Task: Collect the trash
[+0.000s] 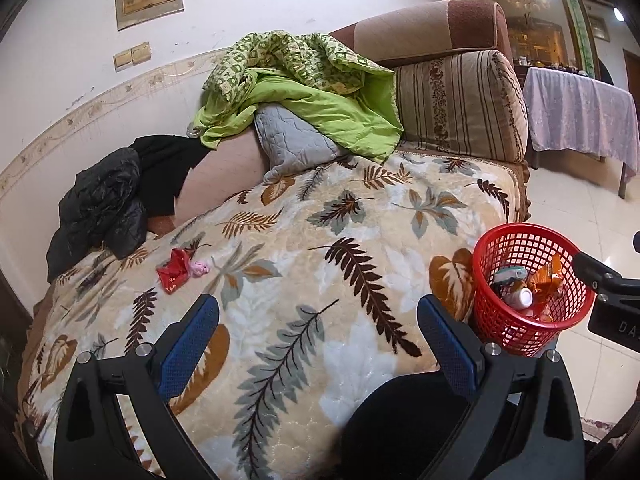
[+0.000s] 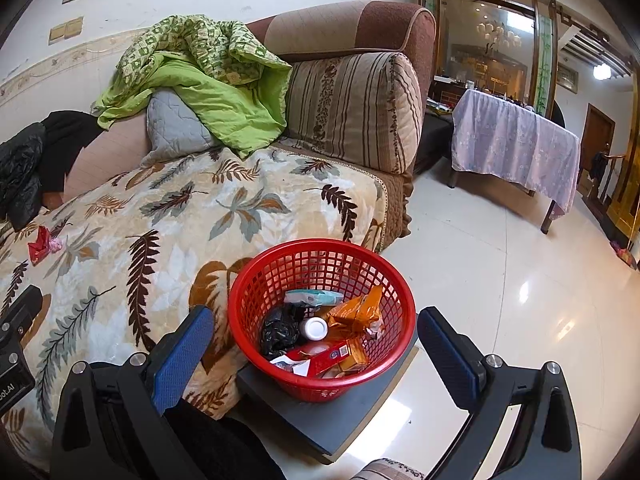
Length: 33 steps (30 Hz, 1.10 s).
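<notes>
Red wrapper (image 1: 173, 271) lies beyond the left tongs (image 1: 318, 334); both tongs (image 2: 316, 342) spread apart

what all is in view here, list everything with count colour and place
basket: 1, red mesh, on a grey stand beside the sofa, holding trash
trash in basket: several; black bag, orange wrapper, white-capped bottle, red packet
red wrapper: 1, on the blanket near the jacket
pink scrap: 1, touching the red wrapper
leaf-print blanket: 1, cream and brown, over the sofa seat
green quilt: 1, heaped on a grey pillow
striped cushion: 1, beige, at the armrest
black jacket: 1, sofa's far end
covered table: 1, lilac cloth, background
left gripper: open, empty
right gripper: open, empty, basket ahead
</notes>
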Available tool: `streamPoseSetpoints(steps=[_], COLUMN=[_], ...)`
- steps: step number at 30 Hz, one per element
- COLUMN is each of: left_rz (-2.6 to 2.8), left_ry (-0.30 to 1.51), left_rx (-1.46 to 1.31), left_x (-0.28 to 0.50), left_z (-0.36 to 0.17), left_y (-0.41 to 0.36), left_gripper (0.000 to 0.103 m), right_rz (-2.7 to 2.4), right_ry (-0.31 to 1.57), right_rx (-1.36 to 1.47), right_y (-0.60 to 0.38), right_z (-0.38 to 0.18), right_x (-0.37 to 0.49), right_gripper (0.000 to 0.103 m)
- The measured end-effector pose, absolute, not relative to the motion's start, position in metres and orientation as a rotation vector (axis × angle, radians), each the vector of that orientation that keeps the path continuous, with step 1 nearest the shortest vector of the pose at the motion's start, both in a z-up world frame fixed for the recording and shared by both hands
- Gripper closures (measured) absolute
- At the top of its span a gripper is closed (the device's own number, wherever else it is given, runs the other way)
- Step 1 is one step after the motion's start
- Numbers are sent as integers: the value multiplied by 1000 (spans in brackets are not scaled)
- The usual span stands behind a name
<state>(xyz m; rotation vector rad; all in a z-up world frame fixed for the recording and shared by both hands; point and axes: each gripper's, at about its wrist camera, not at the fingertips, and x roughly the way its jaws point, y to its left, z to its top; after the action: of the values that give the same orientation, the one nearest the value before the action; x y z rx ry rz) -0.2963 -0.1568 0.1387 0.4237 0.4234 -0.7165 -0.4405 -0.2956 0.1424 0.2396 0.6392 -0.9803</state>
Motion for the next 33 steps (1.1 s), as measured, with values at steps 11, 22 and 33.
streamPoseSetpoints(steps=[11, 22, 33], left_rz=[-720, -713, -713], left_ry=[420, 418, 417], left_rx=[428, 424, 421], left_x=[-297, -299, -298], left_z=[139, 141, 141], left_y=[-157, -158, -156], left_gripper=[4, 4, 4], right_rz=[-975, -974, -970], right_ry=[648, 651, 657], right_rx=[235, 240, 237], right_y=[-294, -293, -295], right_z=[140, 139, 137], right_x=[-438, -437, -436], right_gripper=[0, 0, 0])
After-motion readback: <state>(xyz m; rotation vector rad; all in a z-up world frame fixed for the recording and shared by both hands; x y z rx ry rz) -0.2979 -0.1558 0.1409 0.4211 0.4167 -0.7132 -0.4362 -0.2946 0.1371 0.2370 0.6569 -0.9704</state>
